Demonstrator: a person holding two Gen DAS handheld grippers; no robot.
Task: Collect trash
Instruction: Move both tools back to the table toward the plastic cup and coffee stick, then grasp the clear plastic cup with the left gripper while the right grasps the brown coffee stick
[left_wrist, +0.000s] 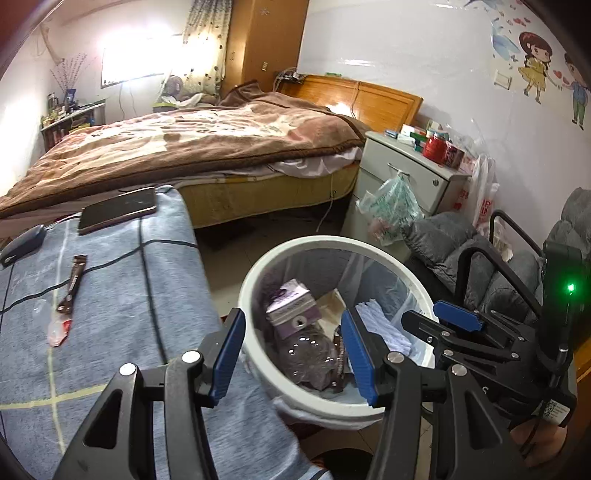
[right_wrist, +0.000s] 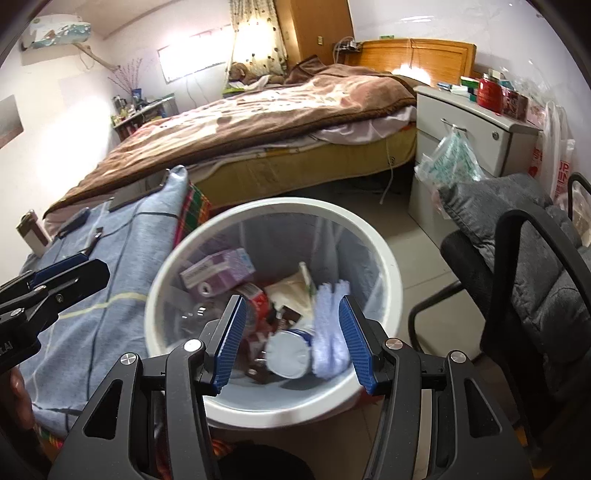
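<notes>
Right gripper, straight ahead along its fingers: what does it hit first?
Probably trash inside the white round plastic bin. The right gripper is open and empty, aimed into the bin mouth; the white round can lid lies between its fingers. Depth is unclear.

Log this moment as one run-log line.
left gripper: open, empty, over bin | right gripper: open, empty, over bin | white bin: purple carton, cloth, can inside | brown wrapper: on blue-covered table

The right gripper (right_wrist: 291, 332) is open over the white bin (right_wrist: 388, 258) in the middle. Inside lie a purple box (right_wrist: 218, 271), a can (right_wrist: 288, 354) and a cloth (right_wrist: 328, 332).
</notes>
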